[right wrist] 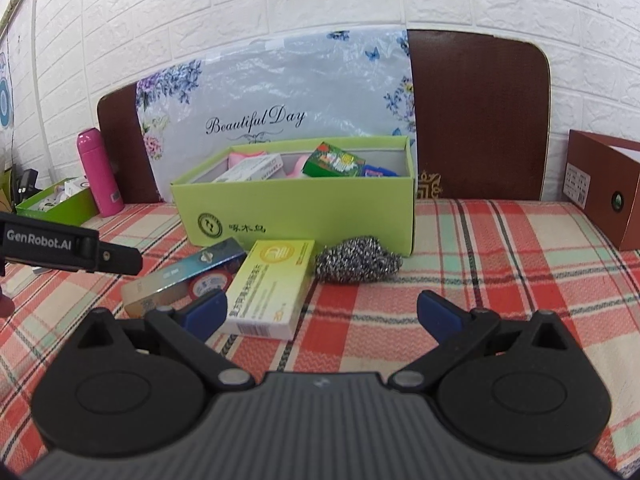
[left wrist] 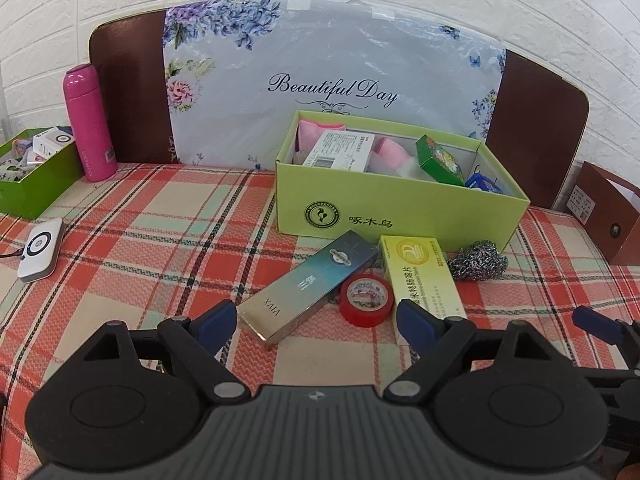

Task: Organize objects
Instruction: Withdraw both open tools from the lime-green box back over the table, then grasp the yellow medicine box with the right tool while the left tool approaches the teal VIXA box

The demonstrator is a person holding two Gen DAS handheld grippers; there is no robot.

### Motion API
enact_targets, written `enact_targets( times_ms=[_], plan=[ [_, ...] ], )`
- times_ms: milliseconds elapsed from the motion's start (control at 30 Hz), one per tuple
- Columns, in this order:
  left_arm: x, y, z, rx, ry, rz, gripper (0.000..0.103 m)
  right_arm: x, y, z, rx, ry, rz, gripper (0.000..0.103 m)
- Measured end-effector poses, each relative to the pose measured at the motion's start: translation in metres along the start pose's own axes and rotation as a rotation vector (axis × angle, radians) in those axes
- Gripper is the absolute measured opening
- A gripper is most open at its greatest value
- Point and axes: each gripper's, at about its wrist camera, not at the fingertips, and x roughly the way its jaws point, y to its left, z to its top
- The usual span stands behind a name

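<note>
A light green open box stands on the plaid cloth, with small packs and pink items inside. In front of it lie a long teal-and-silver box, a red tape roll, a yellow medicine box and a steel wool scrubber. My left gripper is open, low over the near end of the long box and the tape. My right gripper is open, with the yellow box's near end by its left finger.
A pink bottle and a darker green box of small items stand at the left. A white device lies on the cloth. A brown box sits at the right; a floral board leans on the wall.
</note>
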Motion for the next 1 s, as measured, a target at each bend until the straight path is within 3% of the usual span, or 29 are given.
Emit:
enact_targets(
  times_ms=[367,667,700,733,800,1000],
  plan=[
    [0.014,0.044,-0.023,-0.054,0.031,0.012,0.09,0.039,0.03,-0.016,-0.027,0.097,0.04,0.103],
    [0.03,0.051,-0.027,-0.008,0.045,-0.037,0.09,0.09,0.048,-0.015,-0.044,0.151,0.008,0.103],
    [0.035,0.049,-0.025,0.003,0.05,-0.044,0.09,0.092,0.048,-0.014,-0.04,0.153,-0.004,0.097],
    [0.04,0.048,-0.023,0.013,0.054,-0.051,0.09,0.092,0.047,-0.013,-0.04,0.147,-0.027,0.082],
    [0.051,0.045,-0.016,0.033,0.062,-0.059,0.09,0.086,0.046,-0.012,-0.049,0.141,-0.029,0.067],
    [0.083,0.033,0.001,0.124,0.082,-0.058,0.09,0.051,0.033,-0.028,-0.056,0.16,-0.006,0.067]
  ],
)
